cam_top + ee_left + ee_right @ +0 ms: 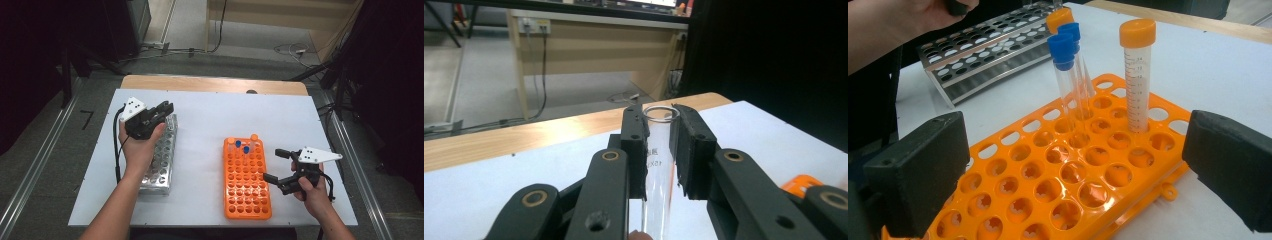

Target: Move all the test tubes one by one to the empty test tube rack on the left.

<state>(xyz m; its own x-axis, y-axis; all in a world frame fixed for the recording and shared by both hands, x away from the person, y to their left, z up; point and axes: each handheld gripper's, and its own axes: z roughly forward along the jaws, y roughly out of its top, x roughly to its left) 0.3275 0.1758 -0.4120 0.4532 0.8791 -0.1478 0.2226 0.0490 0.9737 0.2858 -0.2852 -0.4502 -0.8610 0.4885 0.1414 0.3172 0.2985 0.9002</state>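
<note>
White sheeting covers the table (210, 130), and the orange rack (246, 180) standing on it toward the person's right serves as the landmark. Nearest the person, just to the right of the rack's near half, the right gripper (280, 166) hovers in the person's right hand (312, 192) with its jaws spread wide and nothing between them; in the right gripper view the two black pads frame the rack's empty holes, with no obstacle between them and the rack. At the far end of the rack stand capped tubes: two blue-capped tubes (1068, 75) side by side, an orange-capped graduated tube (1138, 75) a little apart from them, and another orange cap (1058, 19) behind the blue ones. These upright tubes crowd the rack's far rows, while the rows on the near side are open. Well to the left of the orange rack lies a metal rack (161, 157), long and silvery, its holes looking empty. Over its far end, the left hand (137, 145) holds the left gripper (162, 111), whose jaws are pressed onto a clear glass tube (658, 165); the left gripper view shows its open, uncapped rim just at the tips of the pads and its body running down between them. Beyond the orange rack, the bare wooden edge of the table (215, 84) shows past the white sheet, and farther off lie grey floor and cables (292, 49).
</note>
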